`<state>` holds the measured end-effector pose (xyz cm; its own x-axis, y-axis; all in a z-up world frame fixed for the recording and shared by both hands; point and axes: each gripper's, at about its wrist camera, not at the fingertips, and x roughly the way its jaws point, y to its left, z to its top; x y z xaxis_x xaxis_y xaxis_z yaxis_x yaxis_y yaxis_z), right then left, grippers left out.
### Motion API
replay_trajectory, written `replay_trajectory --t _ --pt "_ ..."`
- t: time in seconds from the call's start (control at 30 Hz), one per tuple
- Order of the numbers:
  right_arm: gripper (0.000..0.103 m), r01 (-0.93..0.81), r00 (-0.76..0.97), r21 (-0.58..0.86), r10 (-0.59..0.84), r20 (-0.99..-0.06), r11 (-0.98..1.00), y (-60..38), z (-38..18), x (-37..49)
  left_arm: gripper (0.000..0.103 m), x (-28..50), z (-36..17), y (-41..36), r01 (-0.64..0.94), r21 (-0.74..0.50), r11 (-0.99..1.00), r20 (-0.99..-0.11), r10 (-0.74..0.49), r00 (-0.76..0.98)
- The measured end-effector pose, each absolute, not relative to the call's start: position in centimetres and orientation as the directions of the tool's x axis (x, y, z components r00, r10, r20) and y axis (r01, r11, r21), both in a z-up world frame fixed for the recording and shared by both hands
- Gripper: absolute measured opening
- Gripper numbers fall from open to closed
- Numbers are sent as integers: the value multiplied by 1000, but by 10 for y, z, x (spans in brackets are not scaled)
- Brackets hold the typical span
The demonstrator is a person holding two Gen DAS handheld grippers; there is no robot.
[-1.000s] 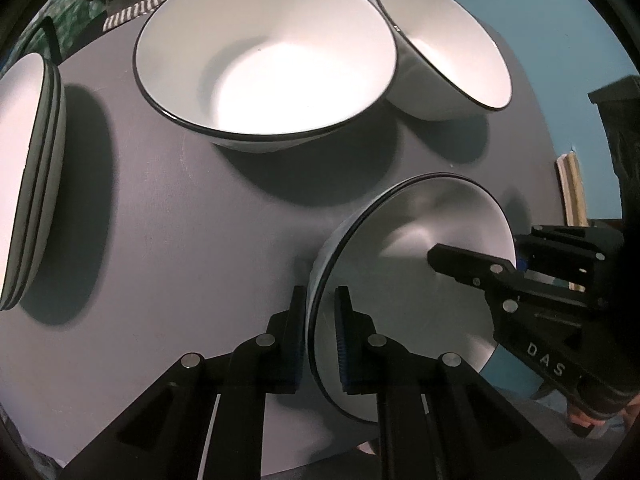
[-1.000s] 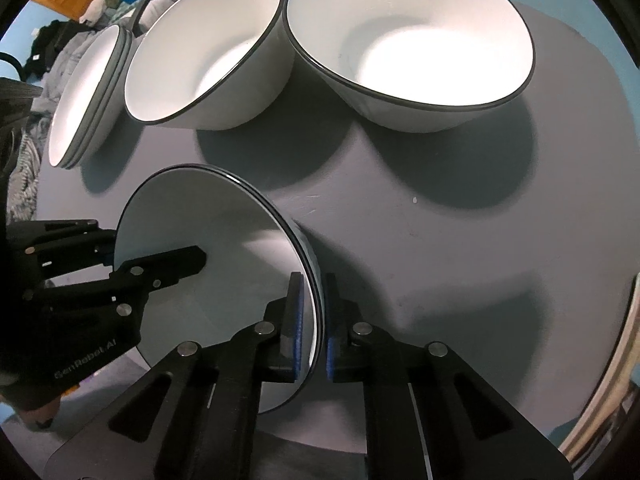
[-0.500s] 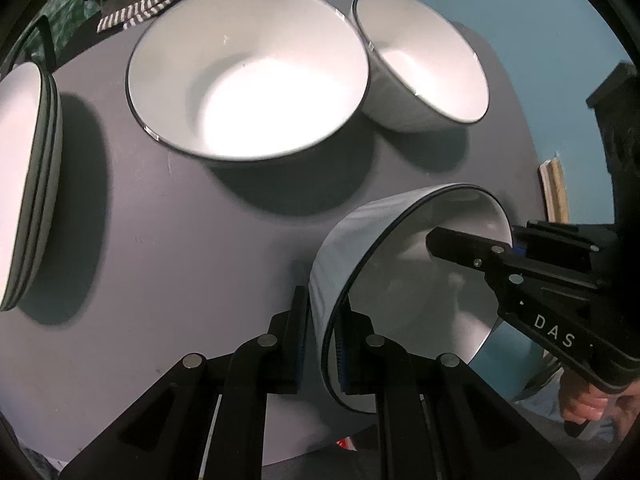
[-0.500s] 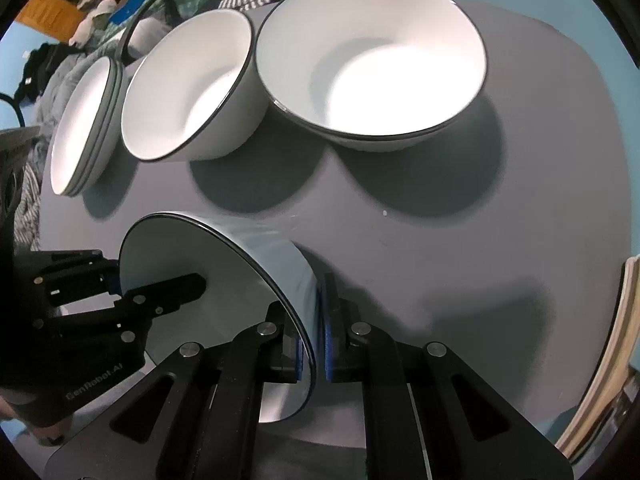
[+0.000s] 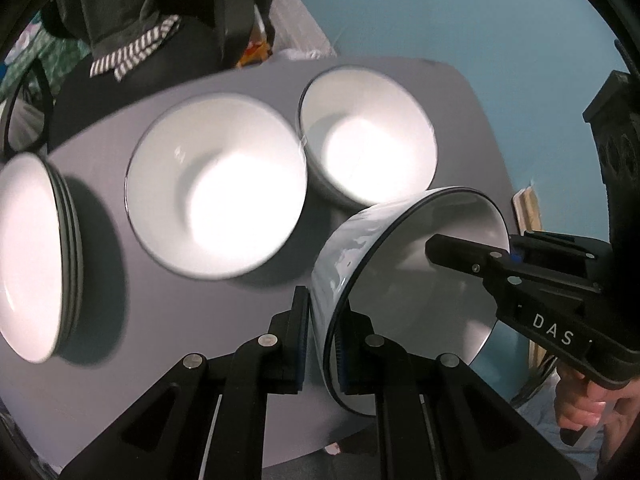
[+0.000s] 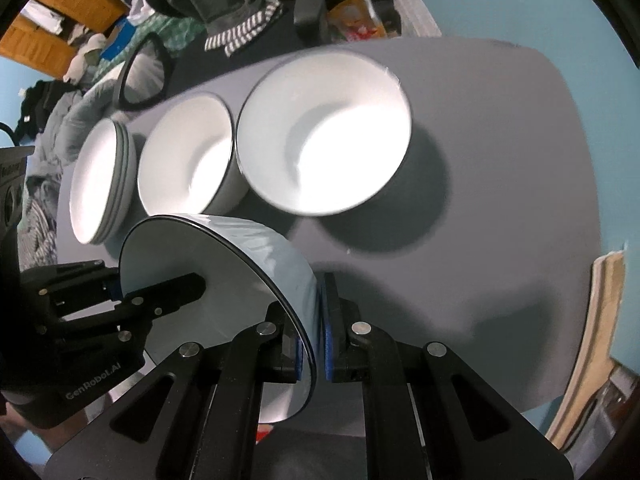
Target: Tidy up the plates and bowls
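Note:
A white bowl with a black rim [image 5: 420,280] hangs tilted above the grey table [image 5: 160,340], held from both sides. My left gripper [image 5: 320,340] is shut on its near rim. My right gripper [image 5: 508,254] is shut on the opposite rim. In the right wrist view the same bowl [image 6: 208,280] sits between the right gripper [image 6: 316,336] and the left gripper [image 6: 118,286]. On the table stand a large white bowl [image 5: 216,196], a smaller bowl [image 5: 368,144] and a stack of plates [image 5: 32,256].
A dark chair with clothes and a striped cloth [image 5: 132,52] stands behind the table. A wooden board [image 6: 592,340] leans at the table's right edge. A black speaker [image 5: 616,152] is at the right. A person's hand [image 5: 580,400] holds the right gripper.
Both grippers have risen with the bowl, which has come up off the table and tilted. The bowls and plates on the table look smaller and farther away.

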<state>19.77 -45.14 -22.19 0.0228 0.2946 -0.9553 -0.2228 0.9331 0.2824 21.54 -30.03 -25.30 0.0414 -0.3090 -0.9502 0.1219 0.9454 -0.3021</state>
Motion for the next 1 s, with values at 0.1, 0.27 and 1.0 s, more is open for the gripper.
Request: replay_trajectory --t 0.1,0.27,1.0 --pt "8 -210 34 292 306 -951 933 -457 -217 206 11 228 -247 -312 134 -299 945 -949 -309 62" --pt "8 -208 67 285 304 -950 936 -461 -207 223 11 250 -240 -321 150 -287 946 -949 -302 87" --pt "8 -233 41 242 258 -965 942 -463 -221 286 11 305 -265 -340 177 -218 960 -972 -231 54"
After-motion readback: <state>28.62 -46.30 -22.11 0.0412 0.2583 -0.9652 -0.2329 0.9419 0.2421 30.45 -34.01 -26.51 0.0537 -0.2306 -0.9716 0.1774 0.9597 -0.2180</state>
